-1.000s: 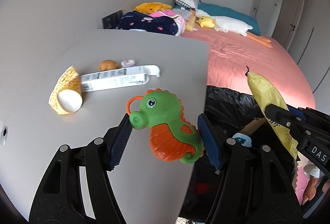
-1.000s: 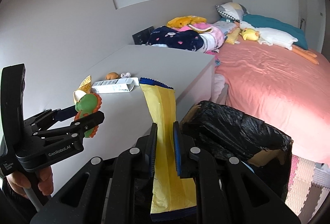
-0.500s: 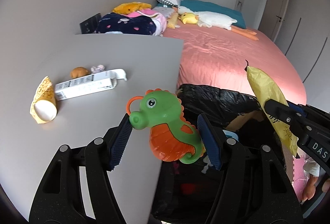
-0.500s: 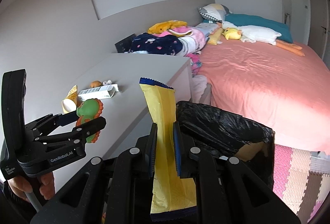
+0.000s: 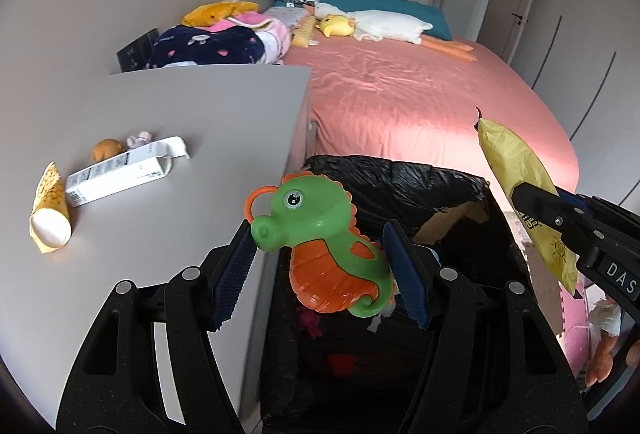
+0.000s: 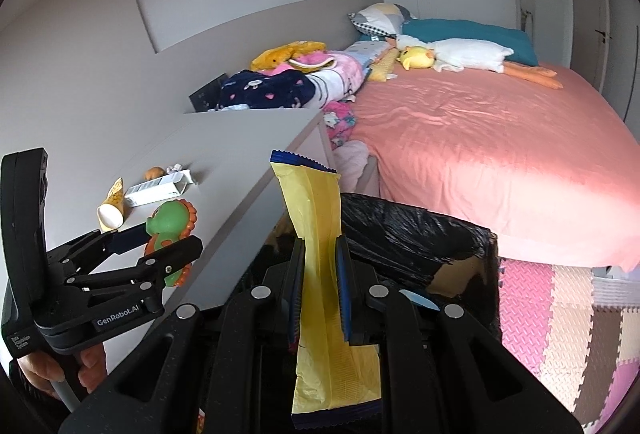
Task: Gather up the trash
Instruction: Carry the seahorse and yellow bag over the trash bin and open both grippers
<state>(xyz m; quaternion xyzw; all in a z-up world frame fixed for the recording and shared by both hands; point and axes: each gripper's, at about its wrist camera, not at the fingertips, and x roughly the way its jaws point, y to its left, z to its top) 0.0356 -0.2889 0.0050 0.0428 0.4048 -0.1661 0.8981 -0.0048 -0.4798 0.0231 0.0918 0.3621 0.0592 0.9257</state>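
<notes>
Black-lined bin (image 5: 404,178) holding scraps, left fingers gripping seahorse toy (image 5: 320,230), right fingers pinching yellow wrapper (image 6: 320,234)

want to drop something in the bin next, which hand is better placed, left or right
Probably right: its claw grips the yellow wrapper directly above the black-lined bin. The left claw, holding the seahorse toy, sits by the table edge.

I've carried both grippers sideways off the grey tabletop (image 5: 168,114). The green-and-orange plastic seahorse toy (image 5: 320,246) in my left gripper (image 5: 320,266) was over the tabletop; now it hangs past the edge, above the black-lined cardboard bin (image 5: 400,178). The long yellow snack wrapper (image 6: 320,254) in my right gripper (image 6: 320,278) is now over the bin mouth too. The white carton (image 5: 116,174) and yellow paper cone (image 5: 50,210) now sit further left of the left gripper.
</notes>
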